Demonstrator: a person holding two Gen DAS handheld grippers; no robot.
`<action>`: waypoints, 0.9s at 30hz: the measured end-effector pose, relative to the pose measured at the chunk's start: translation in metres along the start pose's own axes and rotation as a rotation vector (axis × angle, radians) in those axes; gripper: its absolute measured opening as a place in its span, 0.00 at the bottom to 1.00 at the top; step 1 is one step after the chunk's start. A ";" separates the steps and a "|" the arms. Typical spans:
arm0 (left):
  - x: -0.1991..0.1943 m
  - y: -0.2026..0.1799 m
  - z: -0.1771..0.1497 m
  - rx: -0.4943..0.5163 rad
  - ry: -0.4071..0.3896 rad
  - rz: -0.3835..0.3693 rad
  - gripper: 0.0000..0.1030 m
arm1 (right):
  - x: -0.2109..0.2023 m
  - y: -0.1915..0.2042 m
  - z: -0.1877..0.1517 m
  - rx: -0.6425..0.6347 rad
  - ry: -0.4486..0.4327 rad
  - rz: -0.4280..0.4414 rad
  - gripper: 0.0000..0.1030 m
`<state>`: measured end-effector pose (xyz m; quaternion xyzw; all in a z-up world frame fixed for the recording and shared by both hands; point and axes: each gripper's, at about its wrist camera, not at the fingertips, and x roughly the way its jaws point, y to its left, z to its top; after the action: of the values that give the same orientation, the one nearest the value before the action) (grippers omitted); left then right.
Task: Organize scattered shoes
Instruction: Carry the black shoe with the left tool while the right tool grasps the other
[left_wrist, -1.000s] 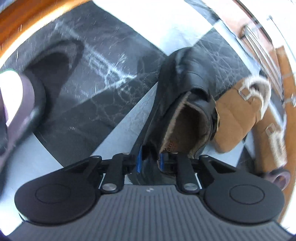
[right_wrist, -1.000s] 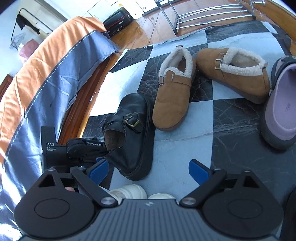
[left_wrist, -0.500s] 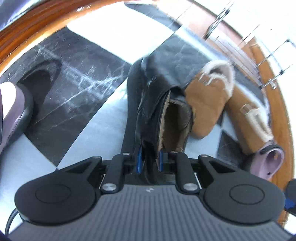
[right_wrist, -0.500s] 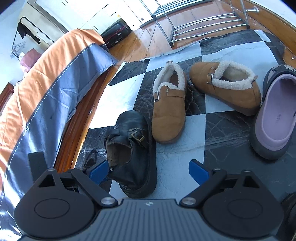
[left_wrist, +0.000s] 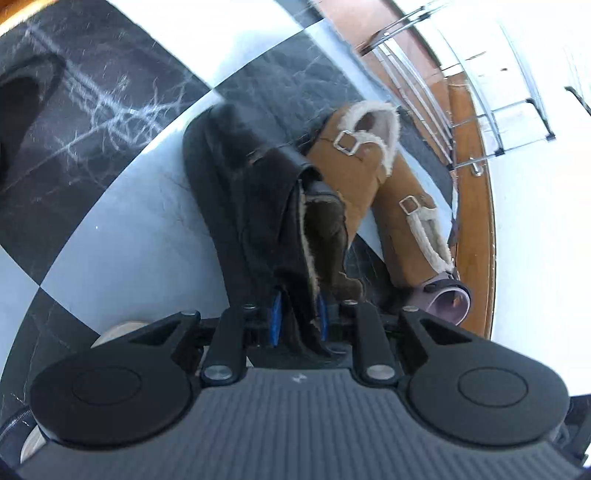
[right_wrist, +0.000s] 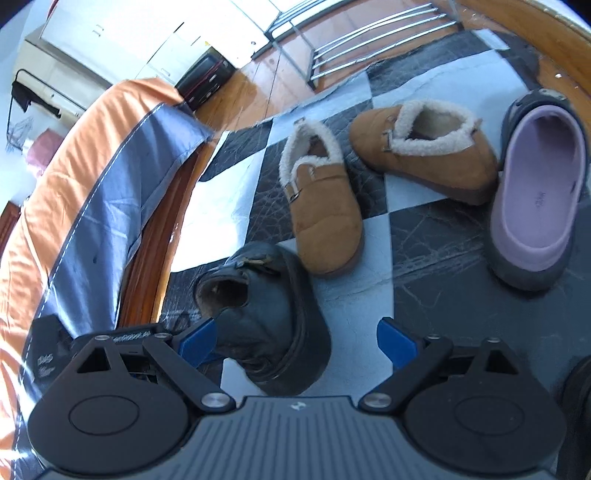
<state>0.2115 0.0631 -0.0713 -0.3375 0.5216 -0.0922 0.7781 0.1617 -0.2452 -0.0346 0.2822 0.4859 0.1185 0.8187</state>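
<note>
Left gripper (left_wrist: 297, 317) pinches the black shoe (left_wrist: 255, 206) by its heel edge.

Our right gripper (right_wrist: 295, 341) hangs spread; ahead lie two tan slippers (right_wrist: 321, 206), then a lilac clog (right_wrist: 535, 206). Its blue fingers (right_wrist: 195, 338) hide part of the shoe.

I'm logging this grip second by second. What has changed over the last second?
The left gripper, clamped on the heel rim of the black leather buckle shoe, dragged it beside the nearer tan fleece-lined slipper. The right gripper stays open; the lilac clog hasn't moved.
</note>
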 end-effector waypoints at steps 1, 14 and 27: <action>-0.002 -0.007 -0.004 0.018 -0.005 -0.001 0.17 | -0.003 -0.001 -0.001 -0.006 -0.001 -0.004 0.92; -0.056 -0.098 -0.022 0.229 -0.019 0.079 0.01 | -0.041 -0.007 -0.009 -0.098 0.000 -0.053 0.92; -0.008 0.019 -0.006 -0.129 0.052 -0.202 0.16 | 0.024 0.024 -0.012 -0.126 0.054 -0.075 0.93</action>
<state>0.1987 0.0787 -0.0781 -0.4352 0.5098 -0.1452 0.7278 0.1653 -0.2102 -0.0426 0.2084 0.5097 0.1258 0.8252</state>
